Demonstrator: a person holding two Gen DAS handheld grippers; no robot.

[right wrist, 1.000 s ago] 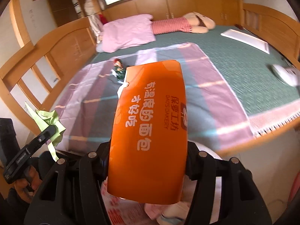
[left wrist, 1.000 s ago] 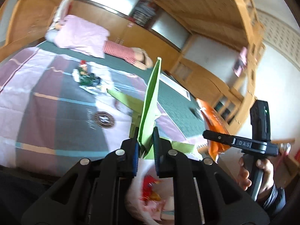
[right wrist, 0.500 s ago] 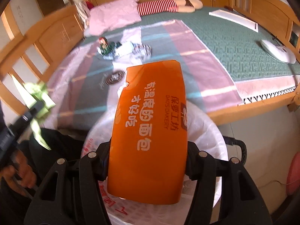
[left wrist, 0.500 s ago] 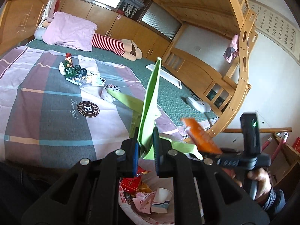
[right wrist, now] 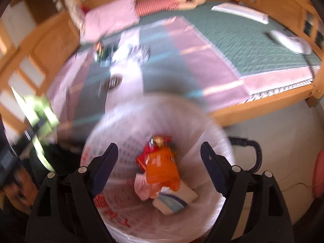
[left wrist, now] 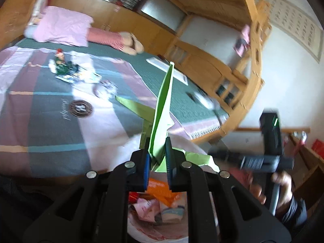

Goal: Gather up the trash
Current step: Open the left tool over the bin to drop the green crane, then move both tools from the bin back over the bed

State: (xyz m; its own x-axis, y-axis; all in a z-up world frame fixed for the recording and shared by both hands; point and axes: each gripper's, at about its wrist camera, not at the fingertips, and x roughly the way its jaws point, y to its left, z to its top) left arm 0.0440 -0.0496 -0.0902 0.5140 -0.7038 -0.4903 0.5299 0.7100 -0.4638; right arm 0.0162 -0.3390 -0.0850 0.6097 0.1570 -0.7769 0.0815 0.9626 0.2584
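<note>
My left gripper (left wrist: 157, 151) is shut on a folded green paper (left wrist: 162, 113) and holds it above the bin's near rim. My right gripper (right wrist: 159, 154) is open and empty, right above the white-lined trash bin (right wrist: 214, 133). The orange bread wrapper (right wrist: 162, 168) lies inside the bin on red and white wrappers; it also shows in the left wrist view (left wrist: 159, 186). The left gripper with the green paper shows blurred at the left of the right wrist view (right wrist: 38, 111). More trash (left wrist: 66, 68) lies on the bed's pink and grey blanket (left wrist: 40, 121).
The wooden bed frame (right wrist: 263, 105) runs just behind the bin. A pink pillow (left wrist: 62, 28) and a striped cushion (left wrist: 105, 38) lie at the bed's head. A white device (right wrist: 289, 40) lies on the green mat. A black cable (right wrist: 253, 151) curls on the floor right of the bin.
My right gripper has opened and the orange wrapper has dropped into the bin. My left gripper still holds the green paper and has shifted slightly over the bin.
</note>
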